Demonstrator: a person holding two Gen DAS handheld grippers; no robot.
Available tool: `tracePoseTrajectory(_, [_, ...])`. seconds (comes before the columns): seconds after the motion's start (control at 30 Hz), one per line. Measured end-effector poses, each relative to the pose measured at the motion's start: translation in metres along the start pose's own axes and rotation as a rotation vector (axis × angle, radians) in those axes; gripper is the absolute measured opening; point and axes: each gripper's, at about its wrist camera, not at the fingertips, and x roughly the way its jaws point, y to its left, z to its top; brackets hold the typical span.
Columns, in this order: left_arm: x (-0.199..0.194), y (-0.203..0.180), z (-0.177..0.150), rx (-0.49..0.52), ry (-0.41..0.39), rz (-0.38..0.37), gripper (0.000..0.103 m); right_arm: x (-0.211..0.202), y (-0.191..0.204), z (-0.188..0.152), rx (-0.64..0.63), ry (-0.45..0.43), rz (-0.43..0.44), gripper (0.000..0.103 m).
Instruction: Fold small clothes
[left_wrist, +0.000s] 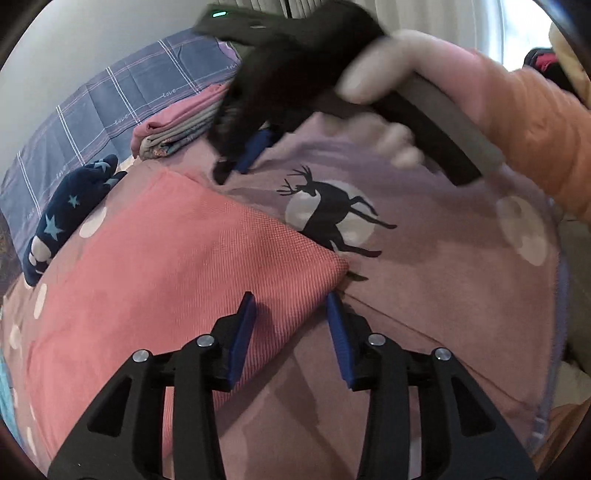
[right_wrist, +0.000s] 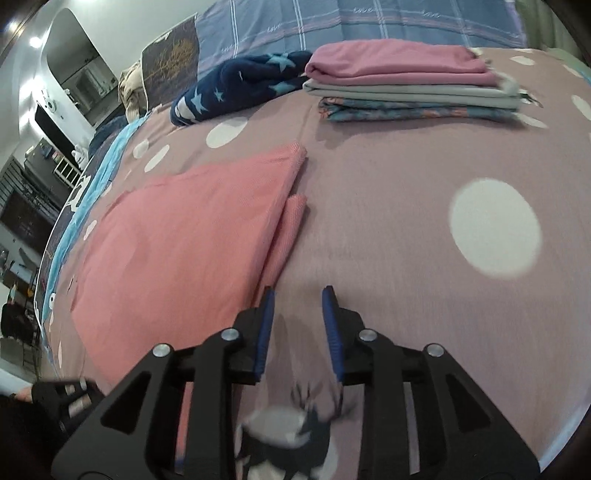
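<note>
A salmon-pink cloth (left_wrist: 177, 258) lies flat and folded on the mauve dotted bedspread (left_wrist: 461, 295); it also shows in the right wrist view (right_wrist: 192, 229) with a narrow strip poking out along its right edge. My left gripper (left_wrist: 291, 299) is open, its fingers straddling the cloth's near right corner just above it. My right gripper (right_wrist: 297, 293) is open and empty, over bare bedspread just right of the cloth's edge. In the left wrist view the right gripper (left_wrist: 236, 170) hovers blurred past the cloth's far corner, held in a hand.
A stack of folded clothes (right_wrist: 410, 85) sits at the far side of the bed, next to a navy star-patterned garment (right_wrist: 236, 86). A blue plaid pillow (right_wrist: 369, 22) lies behind. A deer print (left_wrist: 328, 214) marks the bedspread. The bed edge falls off at left.
</note>
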Motion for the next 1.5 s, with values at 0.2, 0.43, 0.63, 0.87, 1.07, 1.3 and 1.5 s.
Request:
tracePoseTrajectory(0.2, [0.009, -0.009, 0.010, 0.020, 0.016, 0.038, 0.042, 0.034, 0.003, 0.036, -0.030, 0.040, 0.071, 0.032])
tracePoseTrajectory(0.43, [0.009, -0.018, 0.015, 0.035, 0.023, 0.073, 0.047, 0.045, -0.005, 0.054, -0.025, -0.010, 0.127, 0.008])
tracePoseTrajectory(0.63, [0.011, -0.027, 0.020, 0.100, 0.008, 0.072, 0.047, 0.042, -0.024, 0.044, 0.037, -0.075, 0.211, 0.005])
tracePoseTrajectory(0.87, [-0.003, -0.008, 0.028, 0.008, -0.011, -0.058, 0.004, 0.033, -0.026, 0.043, 0.046, -0.137, 0.233, 0.003])
tracePoseTrajectory(1.07, [0.011, 0.005, 0.022, -0.038, 0.041, -0.144, 0.005, 0.020, -0.011, 0.054, -0.023, -0.248, 0.149, 0.003])
tracePoseTrajectory(1.3, [0.017, -0.002, 0.017, -0.020, 0.021, -0.145, 0.024, 0.037, -0.058, 0.056, 0.158, -0.204, 0.156, 0.000])
tracePoseTrajectory(1.5, [0.013, -0.003, 0.015, -0.044, 0.003, -0.209, 0.036, 0.005, -0.030, 0.047, 0.019, -0.236, 0.305, 0.003])
